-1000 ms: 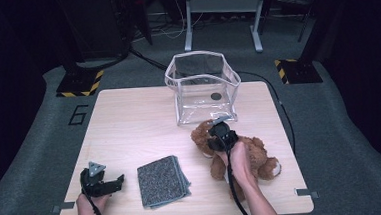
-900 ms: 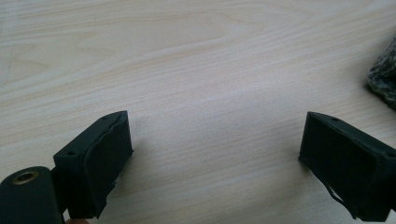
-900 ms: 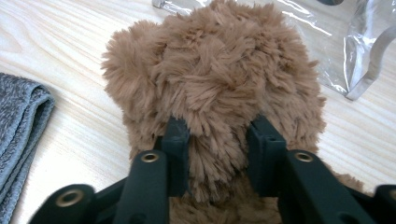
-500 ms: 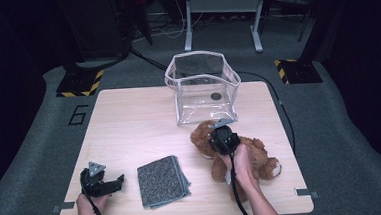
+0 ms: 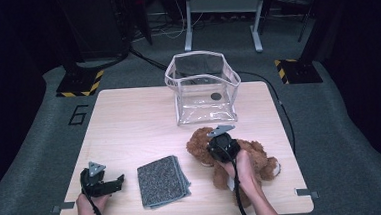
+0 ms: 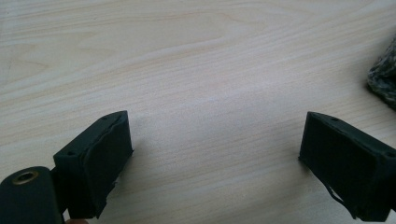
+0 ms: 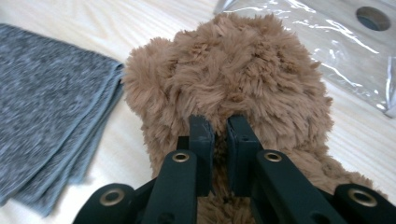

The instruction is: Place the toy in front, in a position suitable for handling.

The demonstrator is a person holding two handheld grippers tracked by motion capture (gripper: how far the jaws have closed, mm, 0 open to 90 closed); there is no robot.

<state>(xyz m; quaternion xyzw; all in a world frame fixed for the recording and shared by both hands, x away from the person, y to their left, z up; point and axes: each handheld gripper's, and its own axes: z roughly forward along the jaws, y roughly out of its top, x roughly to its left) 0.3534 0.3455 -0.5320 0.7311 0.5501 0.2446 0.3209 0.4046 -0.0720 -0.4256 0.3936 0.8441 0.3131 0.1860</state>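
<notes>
From the high view the whole table (image 5: 129,121) lies open: the brown bear (image 5: 252,159) sprawls at the lower right of the frame, just in front of the clear bag (image 5: 202,86) that stands upright at the middle of the far edge, and a folded grey cloth (image 5: 163,181) lies at lower centre. The right gripper (image 5: 220,145) sits on top of the bear there, and its body hides the jaws from above. The left gripper (image 5: 114,182) rests at the lower left beside the cloth, apart from it.

The right gripper view gives what the high one cannot. Its jaws have just been closing and now stand almost together, pinching a tuft of fur at the back of the bear's head (image 7: 233,88); the fur bulges up over and around both fingertips (image 7: 201,128). The cloth (image 7: 51,107) fills the left of that frame, its stacked edges showing just beside the bear, and a corner of the bag (image 7: 327,42) with a dark round spot (image 7: 372,17) on it sits at the upper right.

The left gripper view shows its jaws spread wide over bare wood, nothing between them, with a speckled corner of the cloth (image 6: 385,77) at the right edge.

The bear is shaggy and mid-brown, its pile long and tousled.
</notes>
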